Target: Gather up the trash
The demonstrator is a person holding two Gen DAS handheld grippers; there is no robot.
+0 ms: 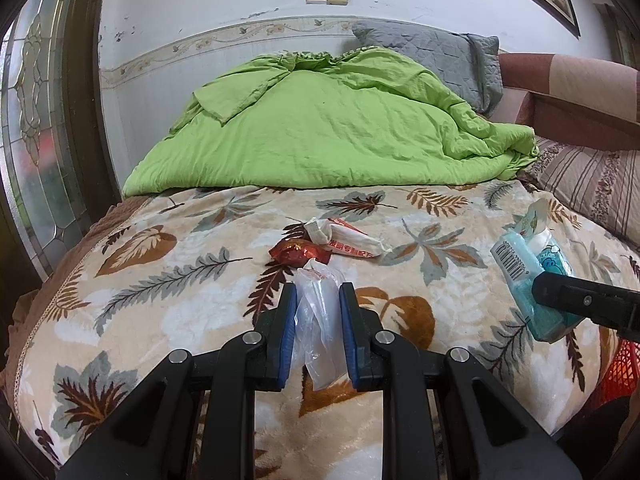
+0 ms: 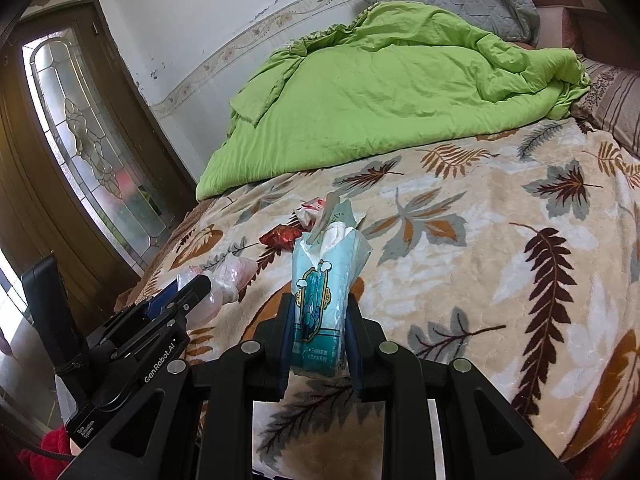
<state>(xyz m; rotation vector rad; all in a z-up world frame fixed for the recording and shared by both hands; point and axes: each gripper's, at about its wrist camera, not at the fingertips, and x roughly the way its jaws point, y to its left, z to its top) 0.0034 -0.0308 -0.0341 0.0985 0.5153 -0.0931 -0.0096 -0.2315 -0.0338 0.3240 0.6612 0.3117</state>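
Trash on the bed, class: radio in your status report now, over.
Left claw shut on clear plastic bag. Right claw shut on blue tissue pack. Red wrapper and white wrapper on blanket, uncollected. Nothing in the way.

White wall, leaded-glass door

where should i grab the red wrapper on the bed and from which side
Pinch the red wrapper by its flat crimped right end, coming from the near side and above. It lies flat on the blanket, with the white wrapper close behind it.
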